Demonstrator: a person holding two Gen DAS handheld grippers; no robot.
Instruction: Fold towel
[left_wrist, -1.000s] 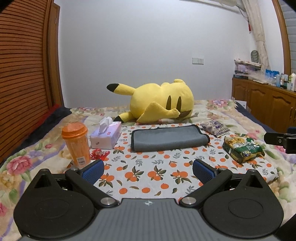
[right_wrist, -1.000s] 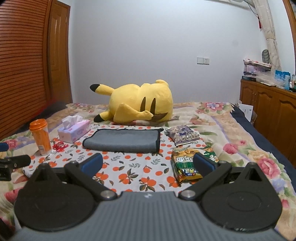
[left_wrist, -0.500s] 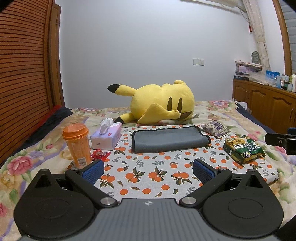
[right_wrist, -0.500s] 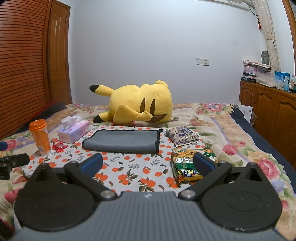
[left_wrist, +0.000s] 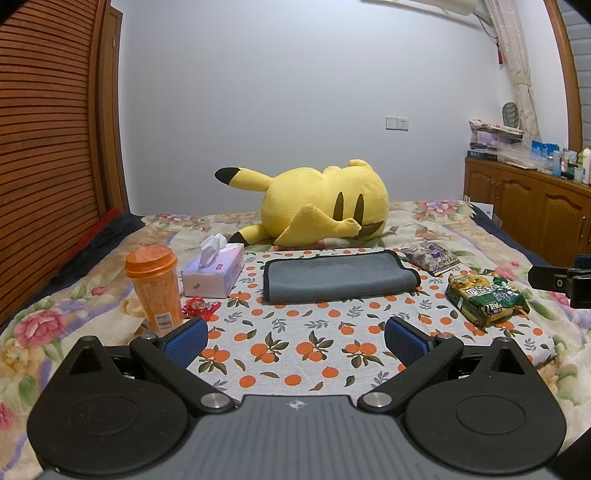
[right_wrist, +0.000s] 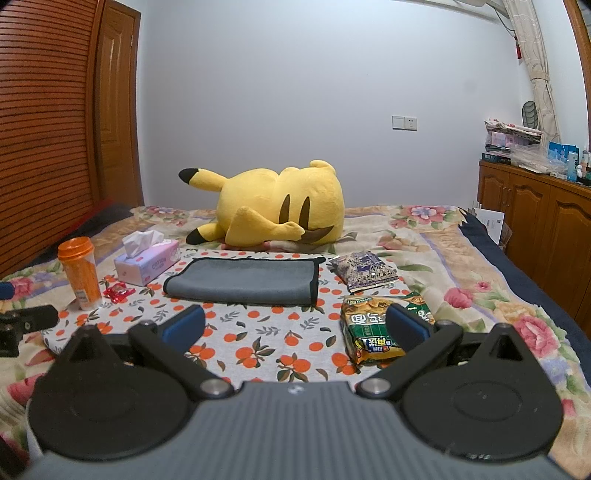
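While both claws gape, towel (left_wrist: 338, 278) lies ahead.

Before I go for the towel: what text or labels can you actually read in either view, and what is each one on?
"COTTON": tissue box, side panel; last letters blurred.
Noodle pack: large Chinese characters, blurred.
Purple packet: print too small.
Orange cup: label too small.
Red wrapper: unreadable.
Towel: no text.
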